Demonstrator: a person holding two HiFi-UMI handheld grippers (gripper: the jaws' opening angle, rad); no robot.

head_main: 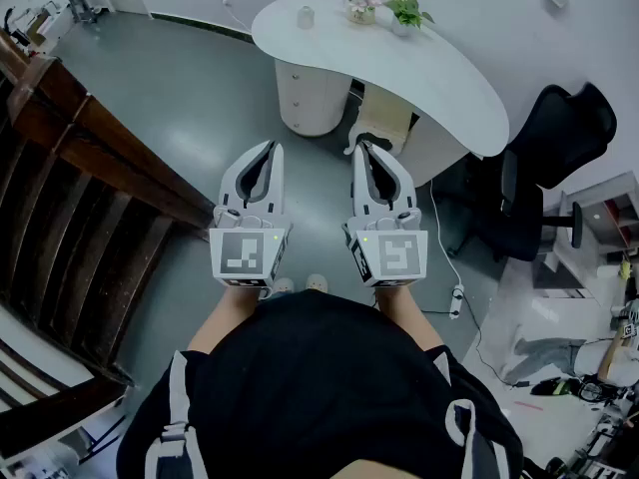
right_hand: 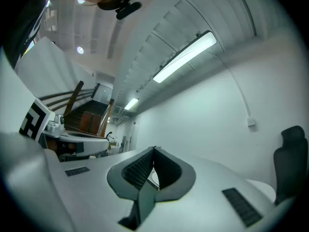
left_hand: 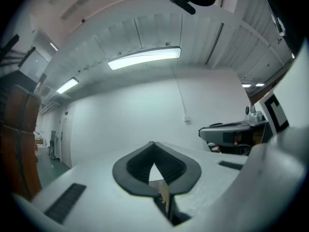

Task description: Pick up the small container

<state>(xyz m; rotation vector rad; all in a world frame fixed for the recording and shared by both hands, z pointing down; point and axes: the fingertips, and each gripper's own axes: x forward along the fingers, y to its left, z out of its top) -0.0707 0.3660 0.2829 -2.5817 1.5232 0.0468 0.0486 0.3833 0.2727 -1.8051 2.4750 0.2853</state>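
A small white container [head_main: 306,16] stands on the far left part of a curved white table [head_main: 419,68], well ahead of both grippers. I hold my left gripper [head_main: 274,148] and right gripper [head_main: 360,146] side by side at chest height over the grey floor, pointing toward the table. Both are shut, tips touching, with nothing between them. In the left gripper view the left gripper [left_hand: 153,144] points up at a white wall and ceiling, and so does the right gripper [right_hand: 154,149] in its own view. The container shows in neither gripper view.
A flower pot [head_main: 361,8] and a green plant [head_main: 407,12] stand at the table's back. A black office chair [head_main: 544,168] is at the right, and a wooden staircase [head_main: 70,198] runs along the left. Cables and a power strip [head_main: 457,300] lie on the floor at the right.
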